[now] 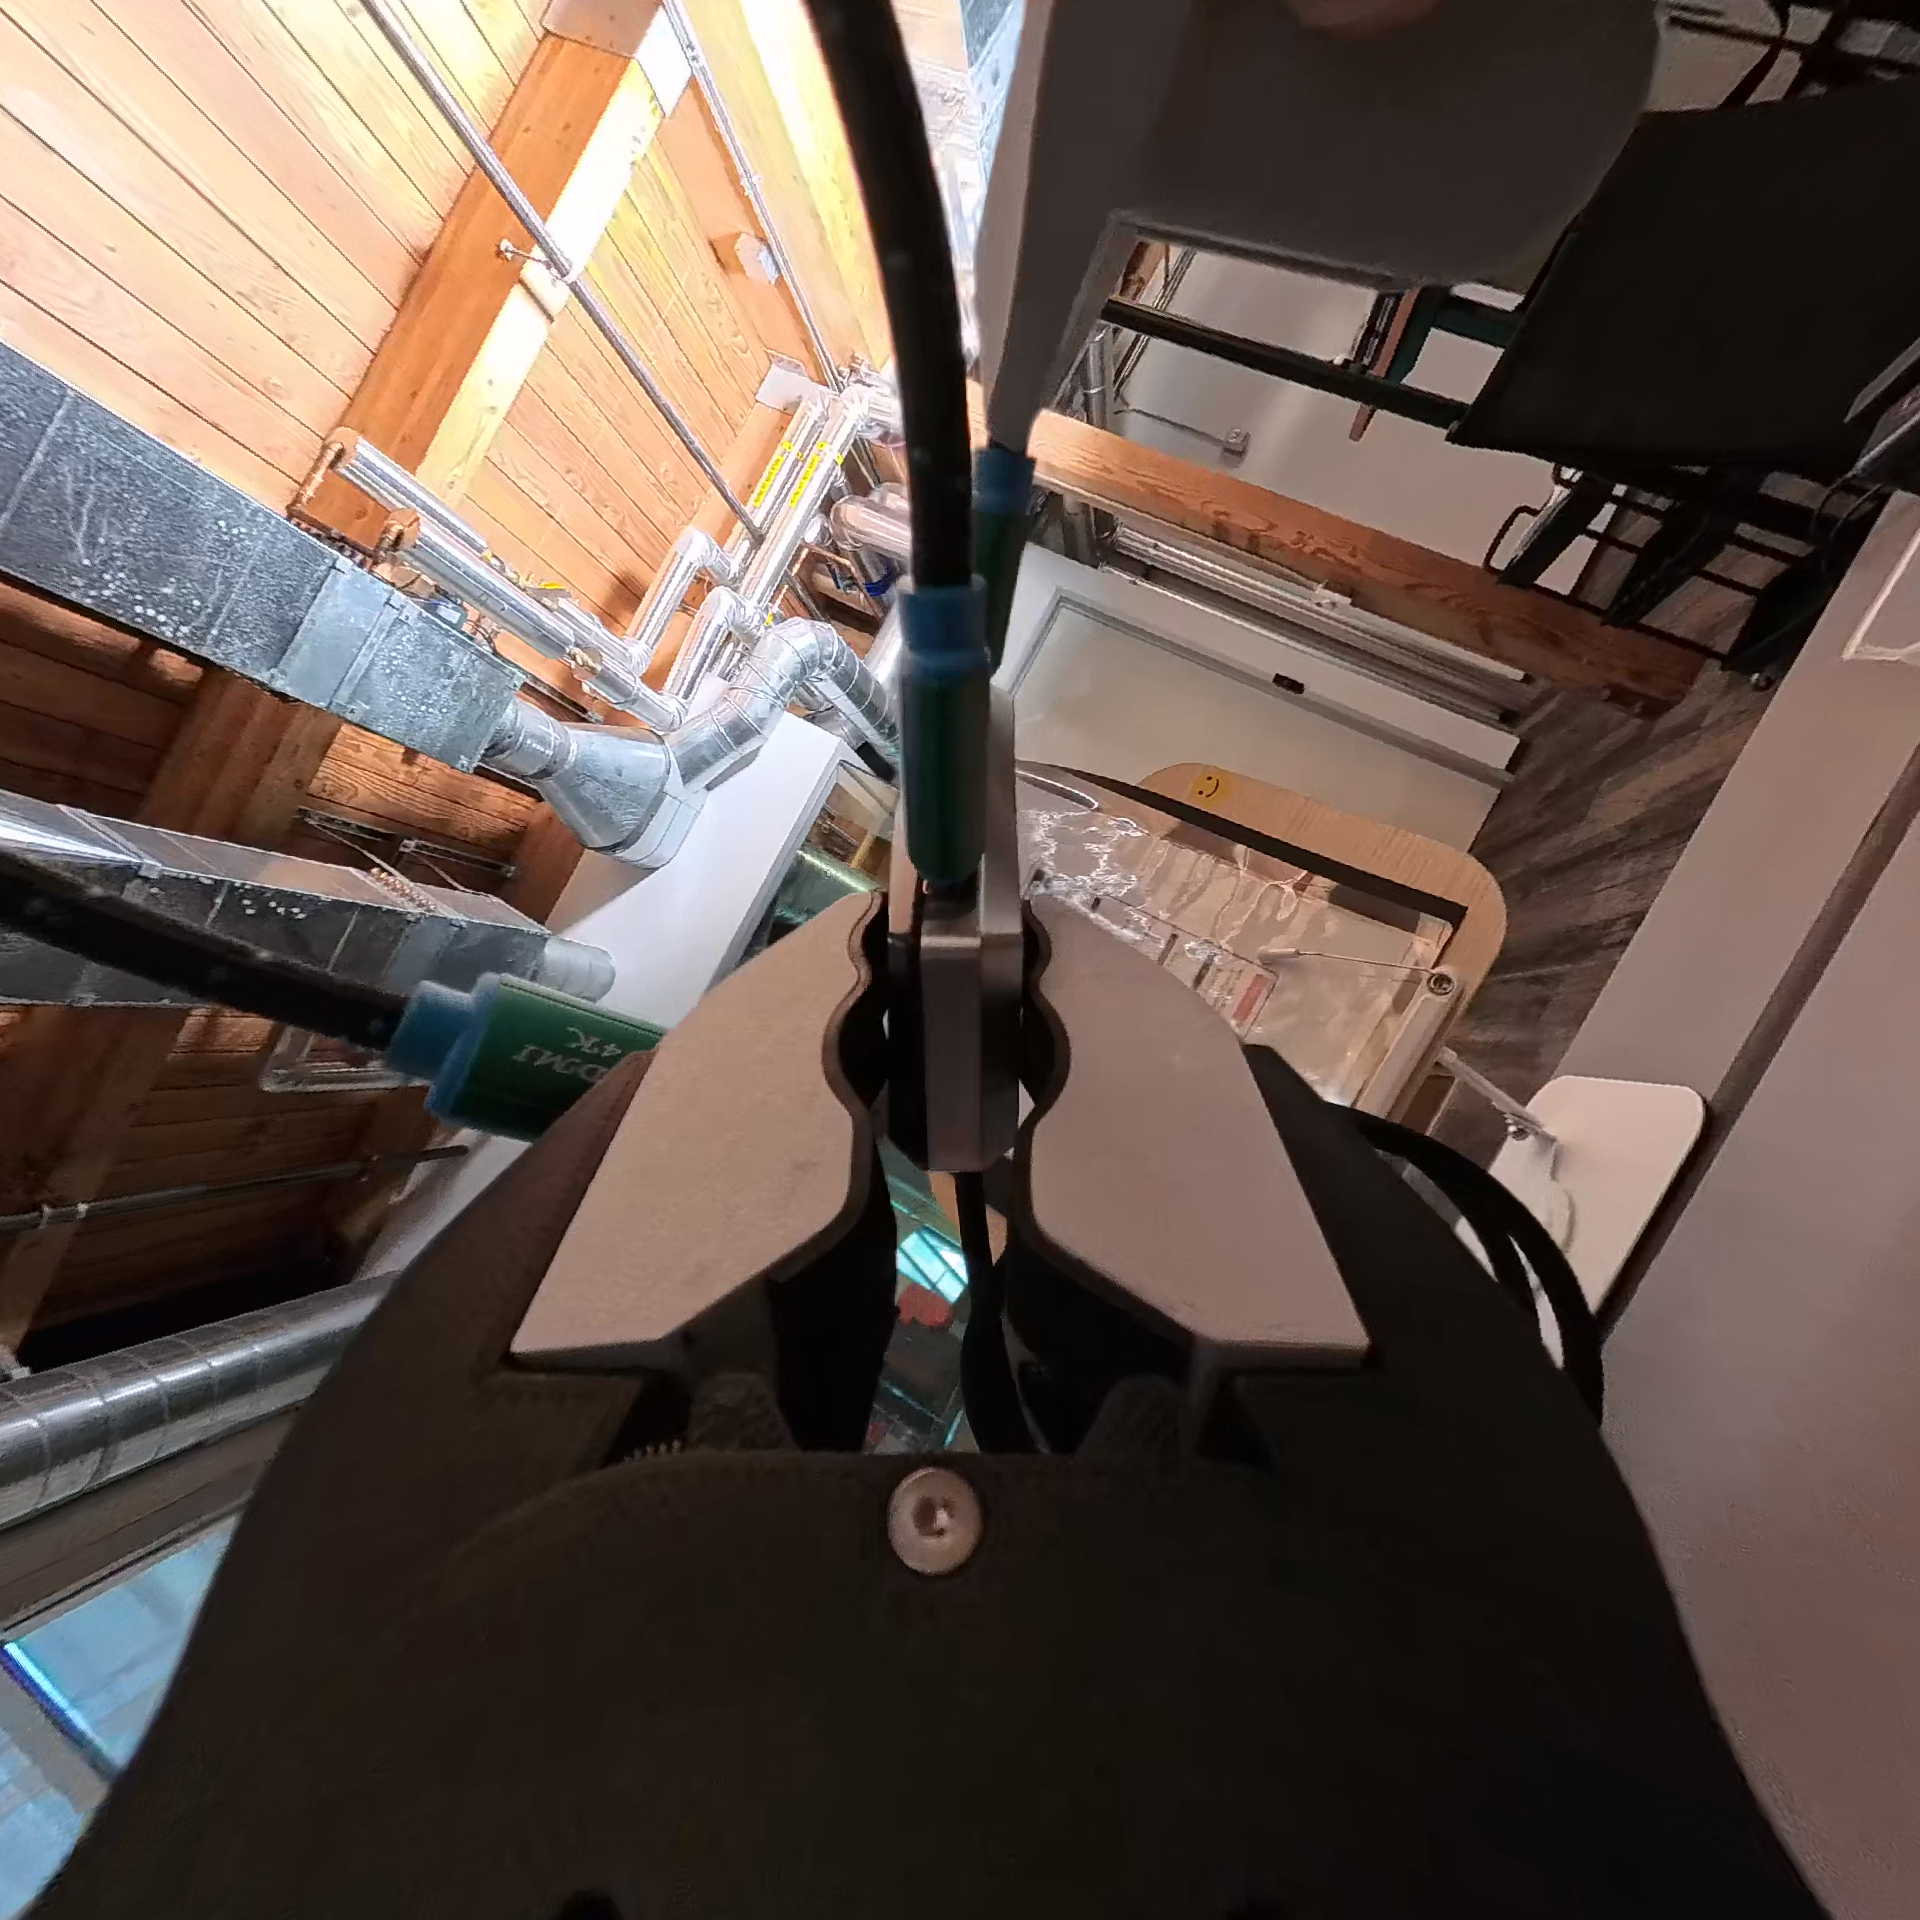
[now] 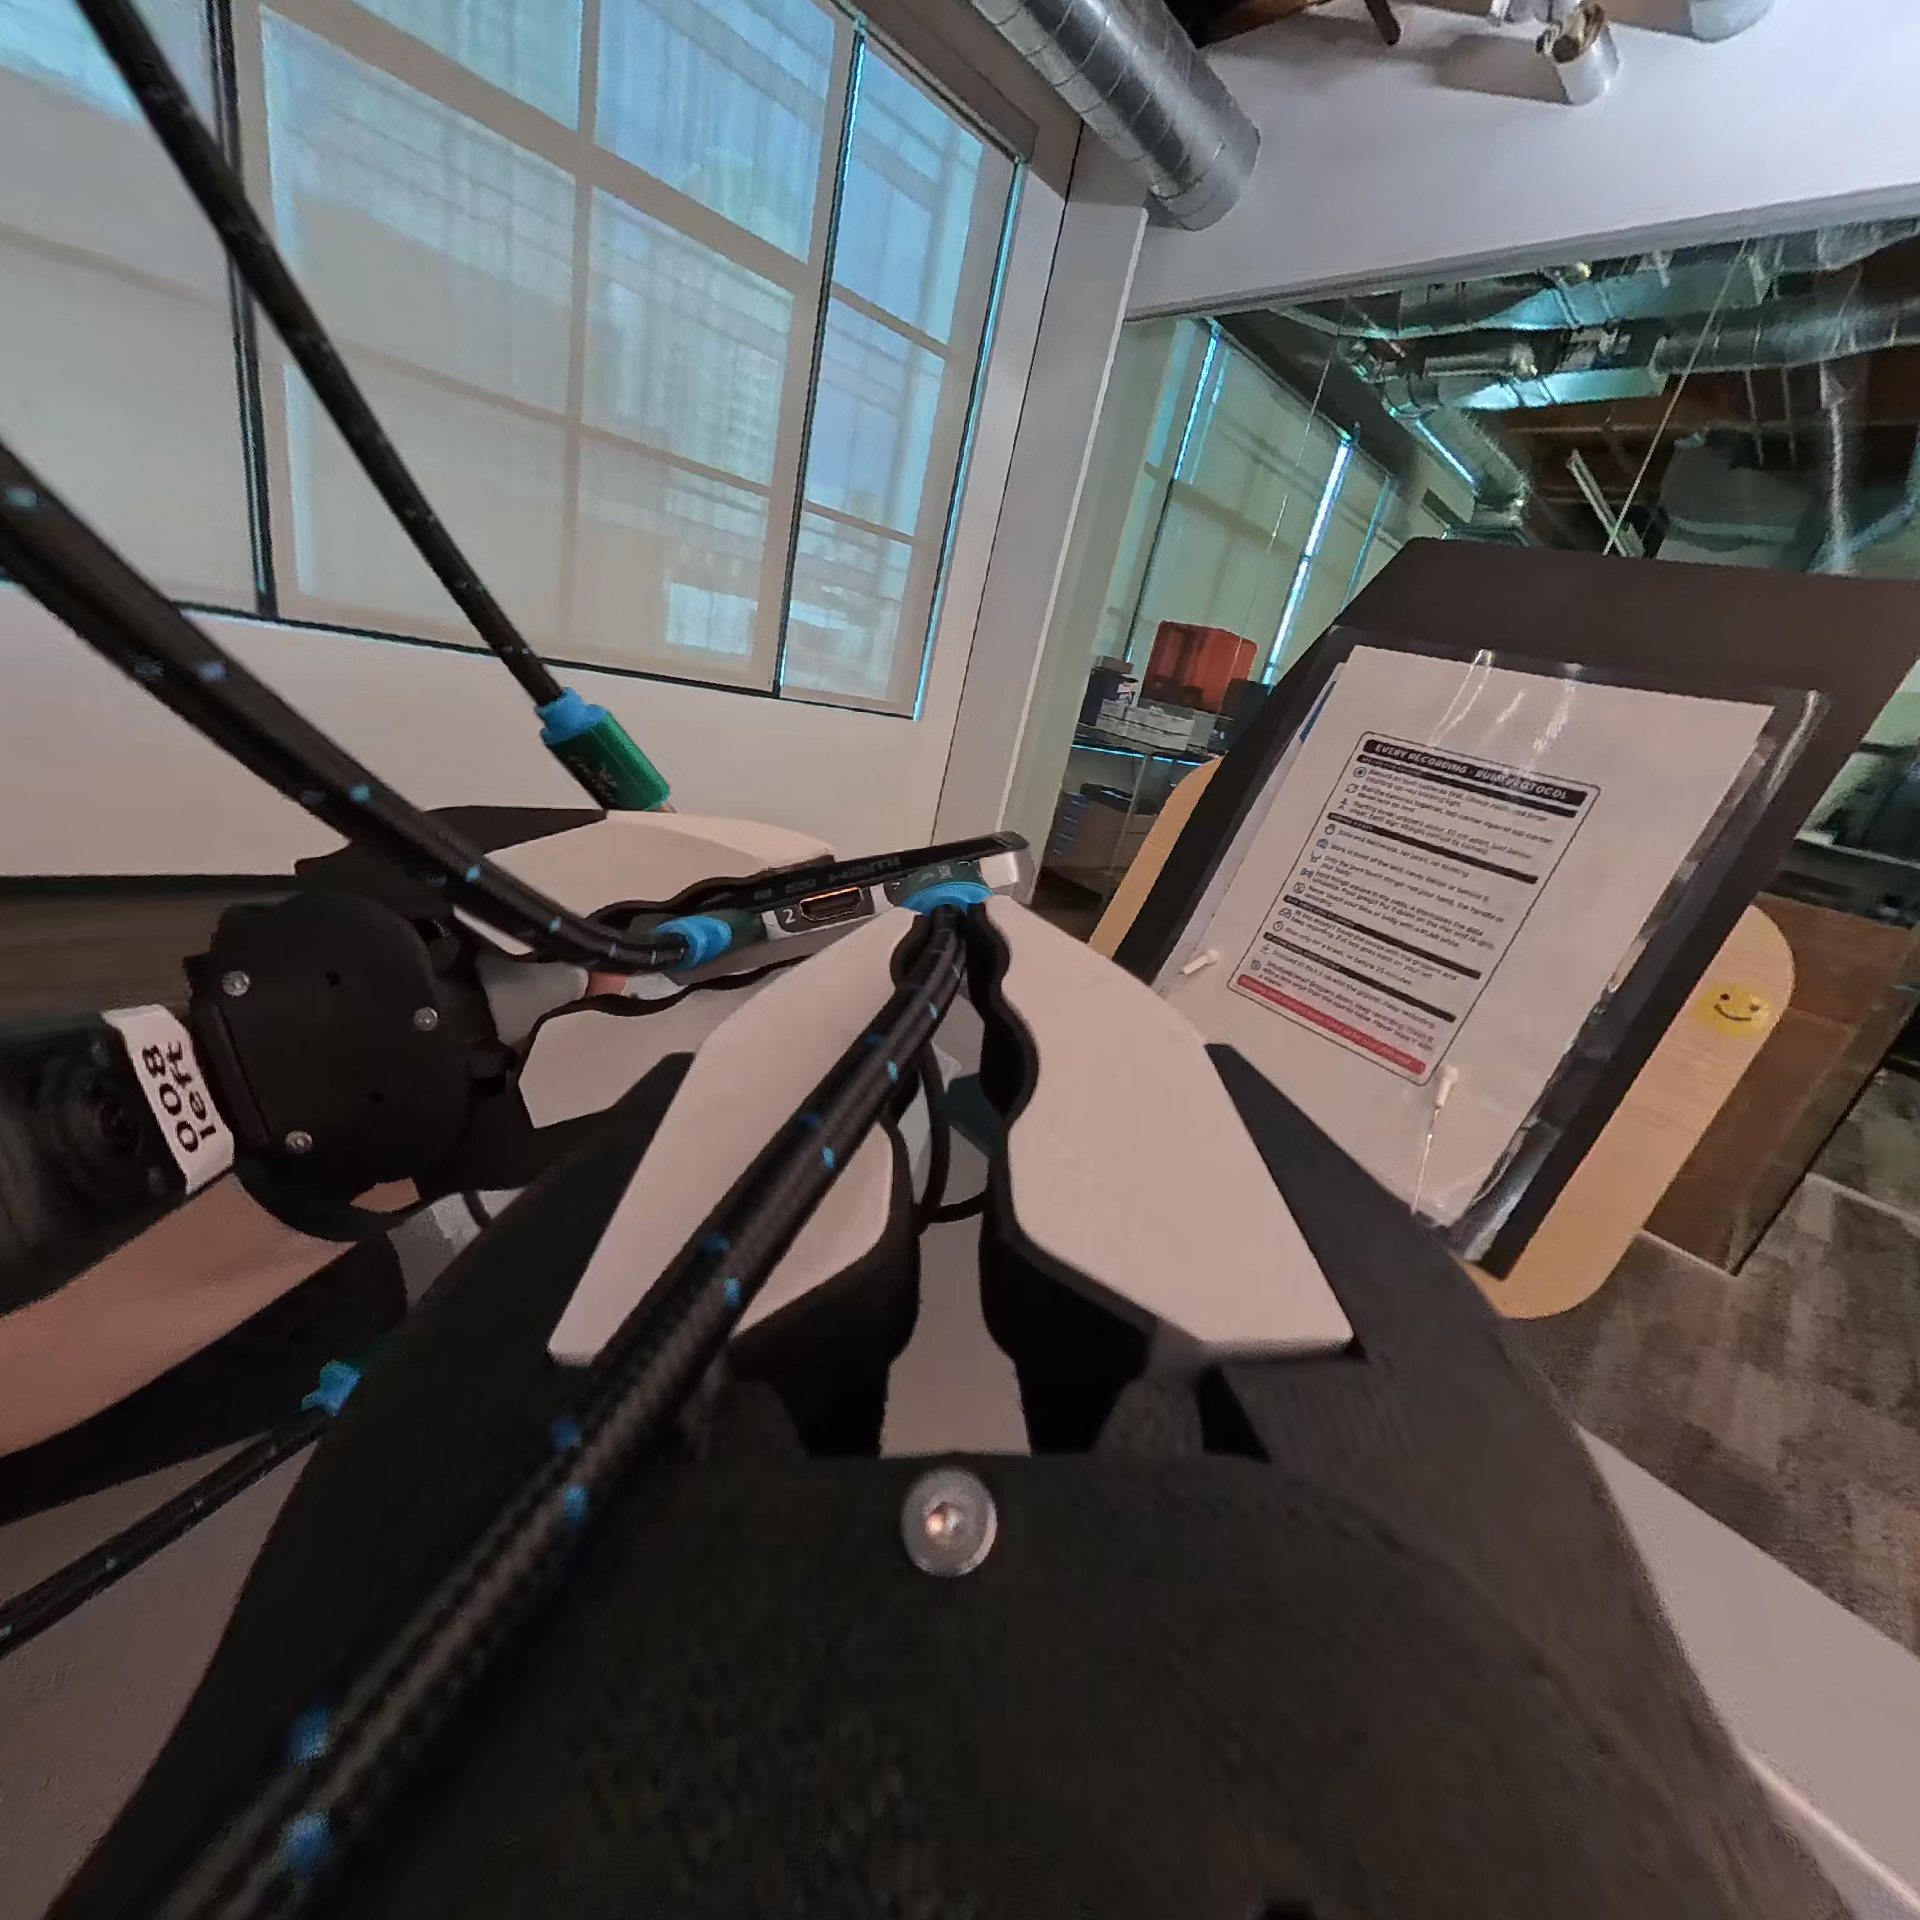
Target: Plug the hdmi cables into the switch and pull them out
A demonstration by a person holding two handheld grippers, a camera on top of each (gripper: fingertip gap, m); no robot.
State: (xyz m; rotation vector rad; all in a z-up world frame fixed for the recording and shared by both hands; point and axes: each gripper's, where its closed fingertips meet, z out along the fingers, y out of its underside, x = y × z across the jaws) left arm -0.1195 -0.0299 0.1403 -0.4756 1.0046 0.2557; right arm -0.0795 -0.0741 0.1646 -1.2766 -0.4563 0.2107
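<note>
The HDMI switch (image 1: 961, 1039) is clamped edge-on between the closed fingers of the left gripper (image 1: 954, 1039) and held up in the air, so mostly wooden ceiling and silver ducts get seen behind it. A green-and-blue HDMI plug (image 1: 940, 769) is seated in its top edge. In the right wrist view, the right gripper (image 2: 961, 940) is pinched on a braided HDMI cable (image 2: 727, 1247) just behind another plug (image 2: 940, 896) at the switch, next to an empty port (image 2: 834, 906).
</note>
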